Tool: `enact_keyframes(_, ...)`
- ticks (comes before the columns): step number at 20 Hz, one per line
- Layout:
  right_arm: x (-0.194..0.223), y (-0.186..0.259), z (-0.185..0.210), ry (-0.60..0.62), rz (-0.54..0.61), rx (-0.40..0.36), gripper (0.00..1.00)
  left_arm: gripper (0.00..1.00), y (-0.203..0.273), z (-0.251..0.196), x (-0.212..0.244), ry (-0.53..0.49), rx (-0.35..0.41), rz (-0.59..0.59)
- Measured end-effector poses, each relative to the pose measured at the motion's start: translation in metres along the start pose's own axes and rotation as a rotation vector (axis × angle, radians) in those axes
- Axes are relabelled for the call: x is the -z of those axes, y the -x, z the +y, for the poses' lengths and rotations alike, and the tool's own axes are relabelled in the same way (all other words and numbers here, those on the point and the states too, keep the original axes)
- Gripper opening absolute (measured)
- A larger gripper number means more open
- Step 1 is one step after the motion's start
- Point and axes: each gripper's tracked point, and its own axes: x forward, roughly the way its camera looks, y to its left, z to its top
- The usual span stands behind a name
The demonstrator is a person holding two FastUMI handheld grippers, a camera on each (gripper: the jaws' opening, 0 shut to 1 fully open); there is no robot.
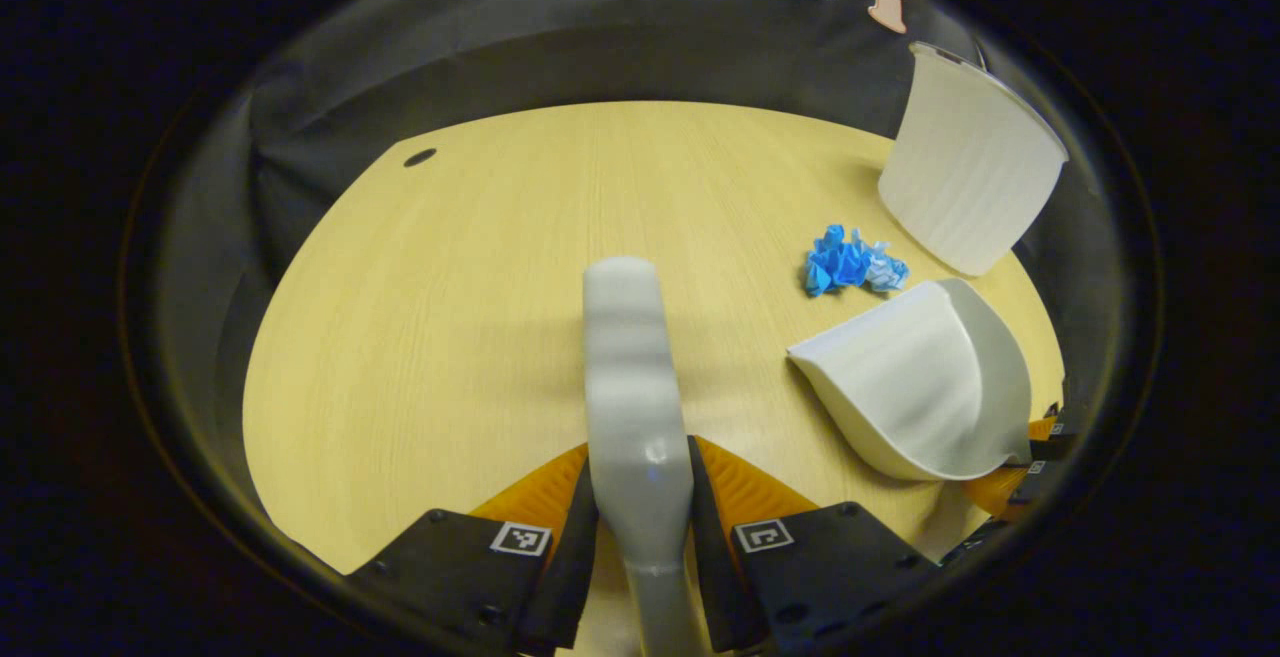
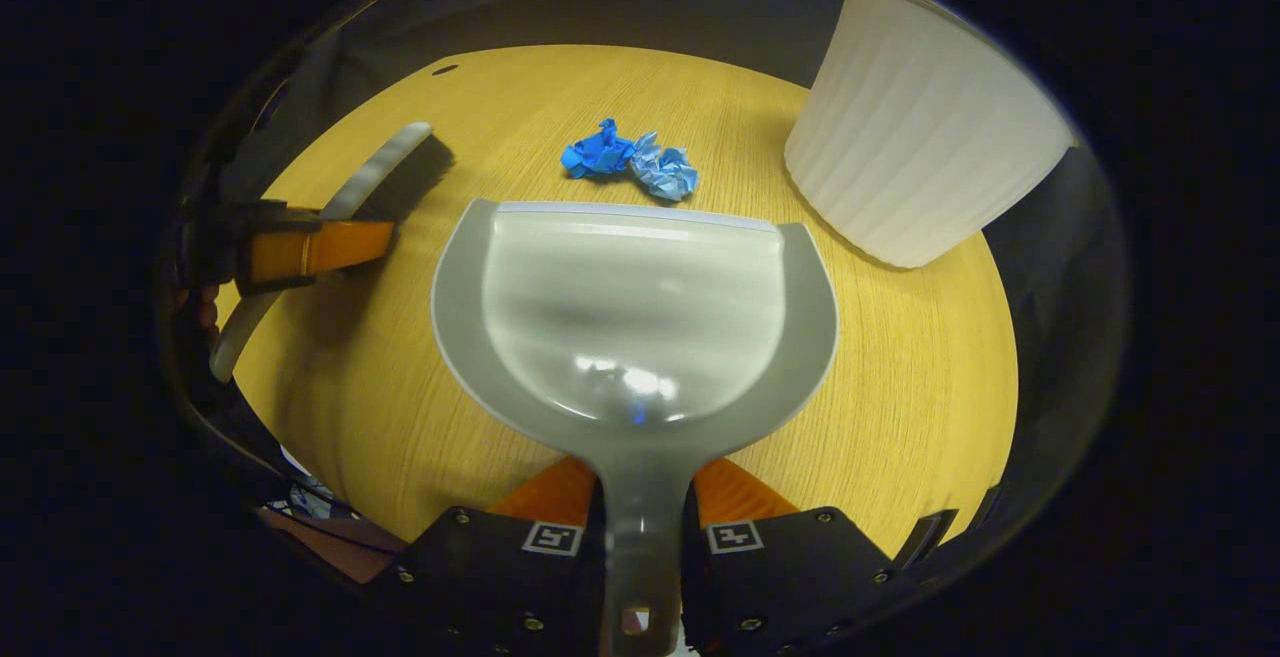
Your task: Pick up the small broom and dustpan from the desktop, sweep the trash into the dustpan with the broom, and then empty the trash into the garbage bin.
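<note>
Broom handle is clamped between the left gripper fingers, its head out over the middle of the tabletop. Right gripper grips the dustpan handle; crumpled blue trash lies just beyond its lip, the white garbage bin near the far right edge.

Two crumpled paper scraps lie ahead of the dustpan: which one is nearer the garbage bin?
The paler, light-blue scrap. It lies on the side toward the white ribbed garbage bin; the deeper-blue scrap touches it on the side toward the broom.
</note>
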Motion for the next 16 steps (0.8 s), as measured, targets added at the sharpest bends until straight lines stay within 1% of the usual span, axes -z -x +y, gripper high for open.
enact_keyframes(4,0.001,0.003,-0.016,0.056,-0.004,-0.06,0.31,0.54,-0.015,-0.011,-0.019,-0.011,0.021,0.015)
enact_keyframes(5,0.001,0.004,-0.022,0.073,-0.003,-0.07,0.31,0.52,-0.019,-0.013,-0.024,-0.015,0.026,0.019)
enact_keyframes(6,0.002,0.004,-0.029,0.088,0.0,-0.076,0.3,0.54,-0.022,-0.015,-0.029,-0.021,0.03,0.023)
enact_keyframes(10,0.001,0.001,-0.052,0.187,0.005,-0.089,0.3,0.54,-0.035,-0.029,-0.048,-0.066,0.052,0.044)
enact_keyframes(13,-0.003,0.0,-0.063,0.228,-0.002,-0.118,0.31,0.54,-0.048,-0.044,-0.063,-0.128,0.088,0.043)
enact_keyframes(14,-0.004,-0.001,-0.065,0.228,-0.005,-0.127,0.31,0.52,-0.051,-0.051,-0.068,-0.155,0.103,0.042)
enact_keyframes(16,-0.006,-0.002,-0.067,0.224,-0.012,-0.141,0.3,0.54,-0.057,-0.064,-0.078,-0.213,0.141,0.044)
